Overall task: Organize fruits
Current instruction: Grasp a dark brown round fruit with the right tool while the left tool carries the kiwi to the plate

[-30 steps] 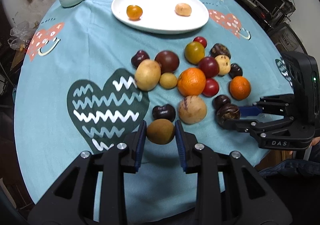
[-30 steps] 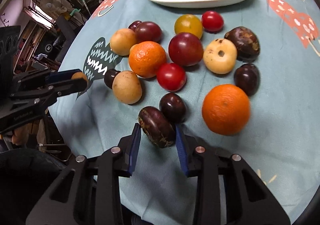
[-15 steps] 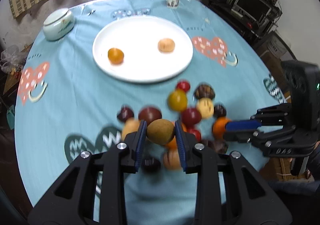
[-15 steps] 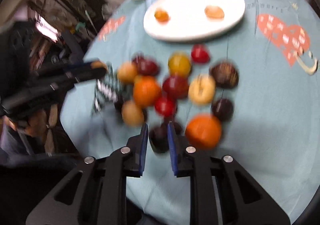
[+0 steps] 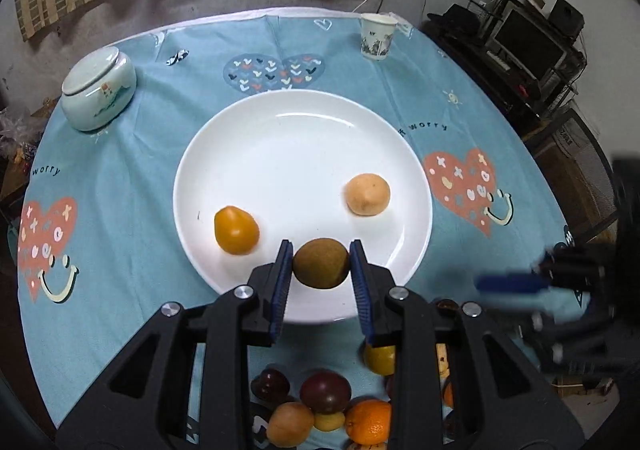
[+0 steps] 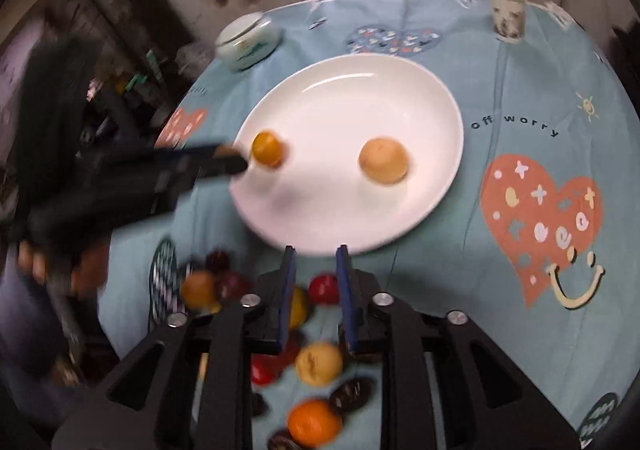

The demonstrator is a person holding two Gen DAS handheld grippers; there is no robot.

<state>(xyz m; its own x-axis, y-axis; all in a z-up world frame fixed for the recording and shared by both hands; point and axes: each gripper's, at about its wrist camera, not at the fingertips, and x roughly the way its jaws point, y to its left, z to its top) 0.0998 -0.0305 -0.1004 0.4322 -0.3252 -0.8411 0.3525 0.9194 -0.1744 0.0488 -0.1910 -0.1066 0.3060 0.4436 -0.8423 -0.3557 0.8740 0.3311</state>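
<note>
1. Gripping a round brown fruit [image 5: 320,264], the left gripper [image 5: 321,250] has both blue pads clamped on its sides.
2. The brown fruit hangs over the near edge of the white plate [image 5: 304,121]. I cannot tell whether it touches the plate.
3. On the plate there are two fruits, well apart: a yellow-orange one [image 5: 236,230] on the left and a pale tan one [image 5: 367,194] on the right.
4. The brown fruit sits between those two and nearer the camera.
5. The right gripper [image 6: 316,254] has its fingers drawn close together with only a narrow slot between them. Nothing shows clamped in it.
6. The right gripper's tips sit at the plate's near rim in the right wrist view. That view is blurred.
7. Through the slot a red fruit [image 6: 324,288] shows on the cloth below.
8. The rest of the fruit pile lies on the blue patterned tablecloth [image 5: 140,177], just beside the plate on the camera side. It includes an orange [image 5: 368,422], a dark red fruit [image 5: 326,390], a tan fruit [image 5: 290,424] and a yellow one [image 5: 380,360].
9. The pile is partly hidden under both grippers.
10. In the left wrist view the right gripper is a blur at the right edge, past the plate rim.
11. At the far side of the table there is a lidded ceramic jar [image 5: 98,89] on the left and a paper cup [image 5: 378,35] on the right, both well apart from the plate.
</note>
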